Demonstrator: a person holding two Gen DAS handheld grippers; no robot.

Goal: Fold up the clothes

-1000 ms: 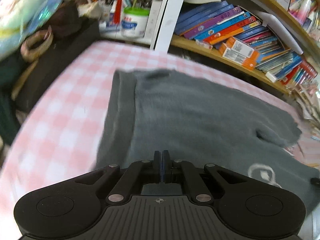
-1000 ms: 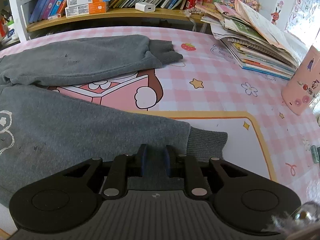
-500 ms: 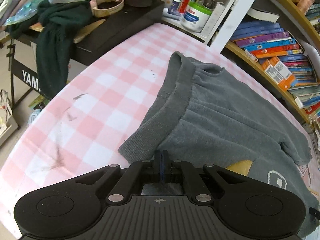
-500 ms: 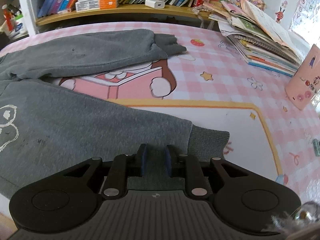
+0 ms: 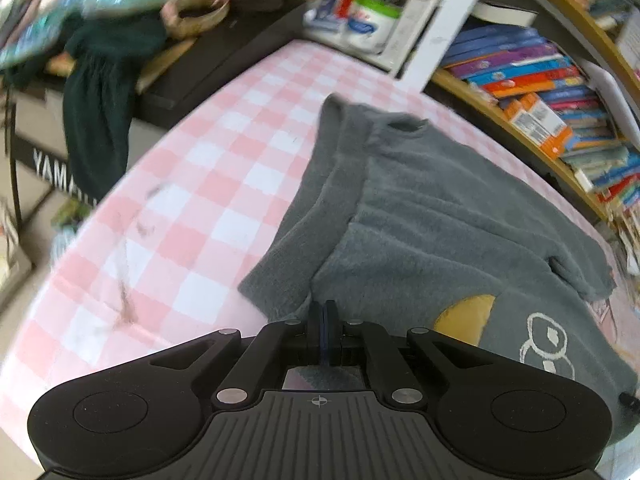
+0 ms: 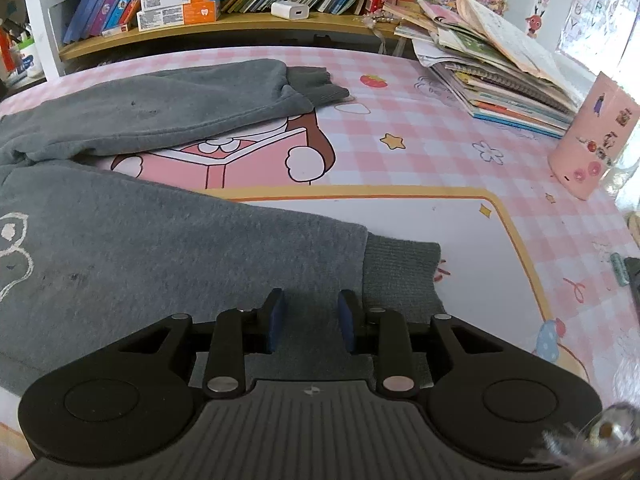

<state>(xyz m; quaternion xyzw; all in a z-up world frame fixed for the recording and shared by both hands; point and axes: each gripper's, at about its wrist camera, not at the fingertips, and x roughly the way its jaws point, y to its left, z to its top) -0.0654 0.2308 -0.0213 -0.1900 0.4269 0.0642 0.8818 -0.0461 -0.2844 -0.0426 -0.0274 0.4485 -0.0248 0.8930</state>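
— Where's the garment lying?

— The grey trousers (image 6: 132, 240) are spread flat on the pink checked table (image 5: 192, 208), waistband (image 5: 316, 208) at the left end, both legs running out to the right. The near leg ends in a ribbed cuff (image 6: 400, 272); the far leg's cuff (image 6: 316, 84) sits up by the bookshelf (image 6: 224, 24).

— And the grippers?

— The left gripper (image 5: 323, 332) has its fingers pressed fully together at the near corner of the waistband, with grey cloth right at the tips. It looks pinched on that corner, though I can't see the fabric inside. The right gripper (image 6: 311, 320) is parted to a moderate gap, holding nothing, its blue pads (image 6: 276, 320) over the near leg just left of the cuff.

— So what does the next move hinge on?

— I'd say the length. The trousers run left to right, one gripper at each end of the near edge. The right one is nearer that cuff, which lies just ahead and right of its fingers.
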